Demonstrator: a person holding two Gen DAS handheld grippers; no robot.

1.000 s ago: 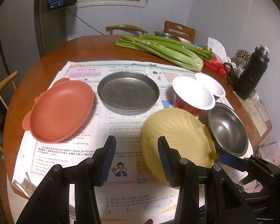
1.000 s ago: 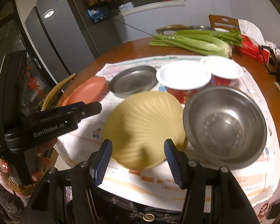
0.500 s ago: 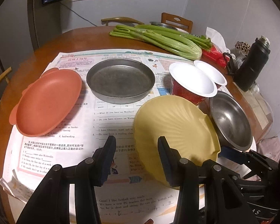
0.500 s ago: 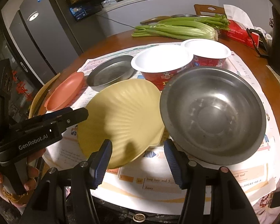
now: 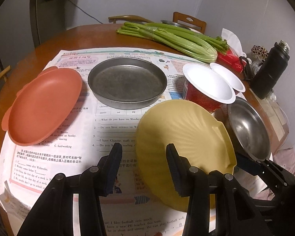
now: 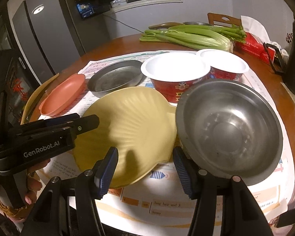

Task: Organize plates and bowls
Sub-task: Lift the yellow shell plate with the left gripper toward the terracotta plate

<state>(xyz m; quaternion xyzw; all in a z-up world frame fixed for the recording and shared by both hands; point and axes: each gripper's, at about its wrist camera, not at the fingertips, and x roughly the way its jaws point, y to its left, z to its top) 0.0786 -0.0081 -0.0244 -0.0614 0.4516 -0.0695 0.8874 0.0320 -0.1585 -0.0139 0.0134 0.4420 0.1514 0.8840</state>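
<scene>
A yellow shell-shaped plate [image 5: 179,135] [image 6: 127,125] lies on the newspaper, its right edge against a steel bowl [image 5: 247,127] [image 6: 230,129]. Behind it are a flat steel plate [image 5: 127,80] [image 6: 114,76], an orange plate [image 5: 43,106] [image 6: 63,94] at left, and two red bowls with white insides [image 5: 208,86] [image 6: 175,70]. My left gripper [image 5: 143,167] is open over the yellow plate's near left edge. My right gripper [image 6: 145,169] is open at the plate's near edge, beside the steel bowl.
Celery [image 5: 167,37], a red tissue box [image 6: 253,45] and a black flask [image 5: 269,68] stand at the back and right of the round wooden table [image 5: 55,45]. A fridge [image 6: 41,31] stands left. Chairs [image 5: 188,20] ring the table.
Both grippers have moved forward and closer to the table. The yellow plate and the steel bowl now fill more of both views. Both stay open.
</scene>
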